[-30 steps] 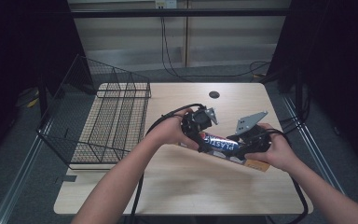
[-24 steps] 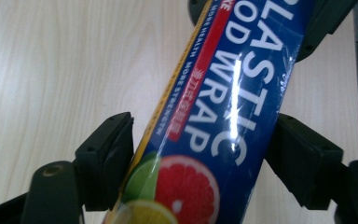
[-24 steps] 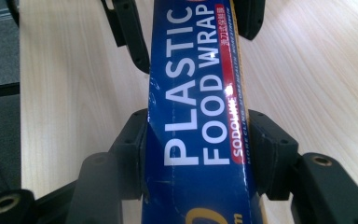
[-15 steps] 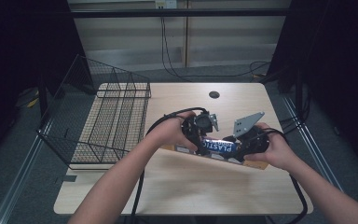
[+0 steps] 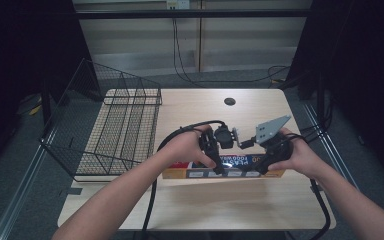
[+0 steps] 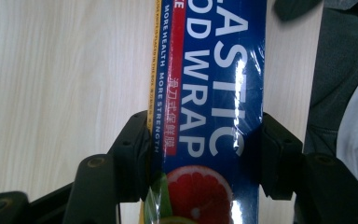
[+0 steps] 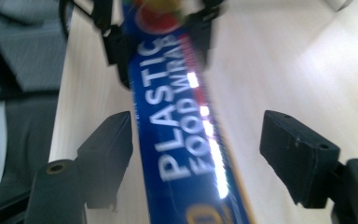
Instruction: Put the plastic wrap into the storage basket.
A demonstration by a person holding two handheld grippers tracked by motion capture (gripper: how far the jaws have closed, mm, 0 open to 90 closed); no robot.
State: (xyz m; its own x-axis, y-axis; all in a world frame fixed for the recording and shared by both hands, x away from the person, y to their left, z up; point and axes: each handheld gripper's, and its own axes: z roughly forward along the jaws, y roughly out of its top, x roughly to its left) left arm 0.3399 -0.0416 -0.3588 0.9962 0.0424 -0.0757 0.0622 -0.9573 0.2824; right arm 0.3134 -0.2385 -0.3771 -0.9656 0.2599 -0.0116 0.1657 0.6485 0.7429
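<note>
Counter (image 5: 240, 210) first: we see a wire basket (image 5: 115, 130) at its left, and the plastic wrap box (image 5: 230, 167) lying near its middle. Our left gripper (image 6: 204, 154) clamps the box; our right gripper (image 7: 196, 158) has just been opening, its jaws straddling the box without touching.

Right gripper (image 7: 196, 158): own two black jaws rise from 7 and 5 o'clock, standing apart, just opened wider, clear gap on each side of box. Plastic food wrap box (image 7: 182, 116), blue with white lettering, blurred, runs between jaws from 6 toward 11 o'clock, lying on light wooden table (image 7: 284, 60). Left gripper (image 7: 156, 35) at 12 o'clock, jaws flanking box's far end. Dark grey cloth at 9 o'clock edge.
</note>
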